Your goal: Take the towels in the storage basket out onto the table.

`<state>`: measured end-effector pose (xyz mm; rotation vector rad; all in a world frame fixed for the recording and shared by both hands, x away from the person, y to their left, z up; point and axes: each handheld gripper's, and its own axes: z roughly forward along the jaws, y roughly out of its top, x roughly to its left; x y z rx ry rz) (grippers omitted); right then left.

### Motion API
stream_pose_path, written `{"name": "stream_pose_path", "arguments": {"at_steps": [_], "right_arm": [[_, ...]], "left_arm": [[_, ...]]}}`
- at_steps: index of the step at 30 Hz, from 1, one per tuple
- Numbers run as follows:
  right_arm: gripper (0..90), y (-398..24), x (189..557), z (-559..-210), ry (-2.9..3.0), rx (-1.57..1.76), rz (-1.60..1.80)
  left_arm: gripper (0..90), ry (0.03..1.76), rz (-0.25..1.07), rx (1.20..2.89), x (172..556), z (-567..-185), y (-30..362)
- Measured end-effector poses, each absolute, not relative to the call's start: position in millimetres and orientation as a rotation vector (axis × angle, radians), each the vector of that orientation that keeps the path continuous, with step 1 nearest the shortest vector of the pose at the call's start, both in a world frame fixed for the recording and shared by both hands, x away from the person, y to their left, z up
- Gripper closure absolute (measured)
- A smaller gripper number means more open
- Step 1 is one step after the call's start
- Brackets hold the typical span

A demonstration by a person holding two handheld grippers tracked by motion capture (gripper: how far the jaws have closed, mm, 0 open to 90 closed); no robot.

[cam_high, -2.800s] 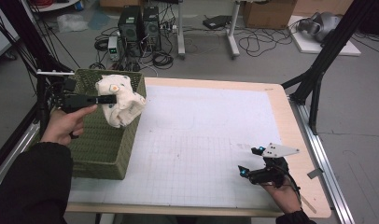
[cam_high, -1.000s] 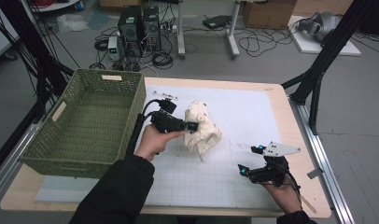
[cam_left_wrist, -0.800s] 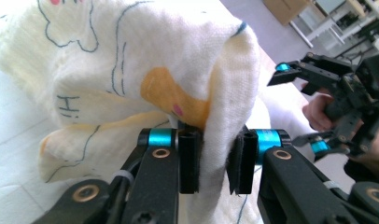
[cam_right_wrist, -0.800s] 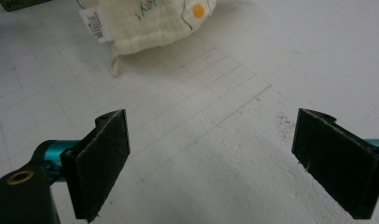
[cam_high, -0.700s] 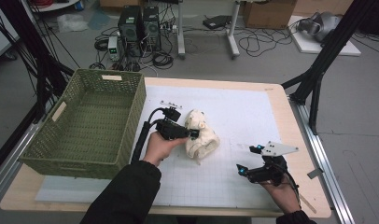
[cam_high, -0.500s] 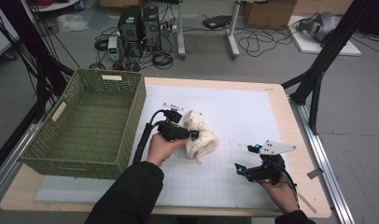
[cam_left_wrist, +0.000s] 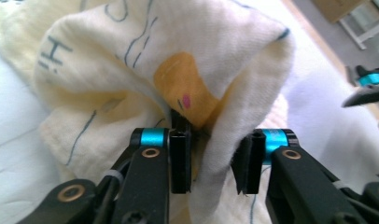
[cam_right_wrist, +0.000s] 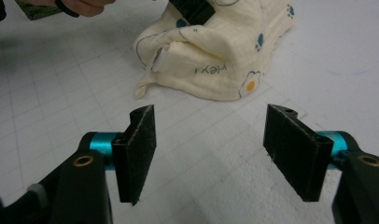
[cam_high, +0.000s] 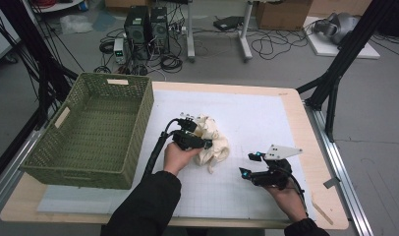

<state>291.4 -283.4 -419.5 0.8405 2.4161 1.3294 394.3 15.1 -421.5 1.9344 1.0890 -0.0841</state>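
Cloth [cam_high: 213, 142] is down on the white mat [cam_high: 266, 118], bunched in a heap just right of the green basket [cam_high: 89, 132], which looks empty from the high view.

Left gripper [cam_high: 200, 144] sits on the heap's basket-side edge. In the left gripper view its jaws have just been opening, with a fold of the cloth [cam_left_wrist: 178, 84] between them. The pads look slack on it, a gap showing on the right pad, so I read it as letting go rather than grasping.

Right gripper [cam_high: 245, 164] is on the far side of the cloth from the basket, near but not touching. Its jaws have just been closing and stand apart with nothing between them; its own view shows bare mat between the pads and the cloth [cam_right_wrist: 215, 51] ahead.

Risks as I see them:
- The fold is still draped over the left pad. If I lift that hand before the jaws are clear, the fabric snags and the whole heap drags back toward the basket.
- The cloth is soft and crumpled, with no clean edge facing the right gripper. Going in low, I could pinch several layers or just shove the heap along the mat.
- The small loop at the near corner of the heap could catch a pad.
- The left gripper's cable [cam_high: 156, 152] trails along the basket wall; a quick pull might nudge the basket.
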Motion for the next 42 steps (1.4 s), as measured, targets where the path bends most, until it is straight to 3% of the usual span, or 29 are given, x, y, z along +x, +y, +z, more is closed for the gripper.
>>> {"name": "stream_pose_path", "arguments": {"at_steps": [3,4,6,12,18,23,26,28,29,34,37,39,42], "right_arm": [[41.4,-278,294,-420,2.44,0.822,1.328],[43.7,-272,297,-421,2.454,0.799,1.312],[48.2,-269,298,-421,2.468,0.802,1.311],[53.2,-250,310,-424,2.5,0.786,1.308],[54.7,-230,319,-428,2.53,0.773,1.259],[57.2,-217,325,-436,2.551,0.791,1.202],[58.9,-209,328,-441,2.566,0.796,1.165],[62.4,-203,330,-444,2.567,0.791,1.134],[62.4,-203,330,-444,2.567,0.791,1.134],[77.2,-201,331,-445,2.535,0.774,1.088],[86.6,-202,333,-446,2.526,0.759,1.078],[87.6,-205,336,-446,2.543,0.765,1.102],[88.0,-212,335,-443,2.572,0.767,1.129]], "left_arm": [[67.4,1.102,-0.074,1.925,396,-423,16],[61.4,1.102,-0.069,1.92,396,-423,16],[59.2,1.1,-0.06,1.915,396,-422,17],[40.8,1.07,-0.031,1.874,391,-411,25],[38.3,1.079,-0.015,1.822,385,-411,41],[45.1,1.079,-0.003,1.856,375,-420,45],[55.0,1.086,0.009,1.93,374,-428,42],[68.3,1.091,-0.001,1.922,373,-432,41],[68.3,1.096,-0.001,1.927,373,-434,40],[84.1,1.096,0.024,1.933,374,-439,37],[85.3,1.091,0.028,1.93,373,-438,36],[83.4,1.077,0.022,1.923,373,-437,38],[70.4,1.073,0.013,1.891,371,-431,41]]}}
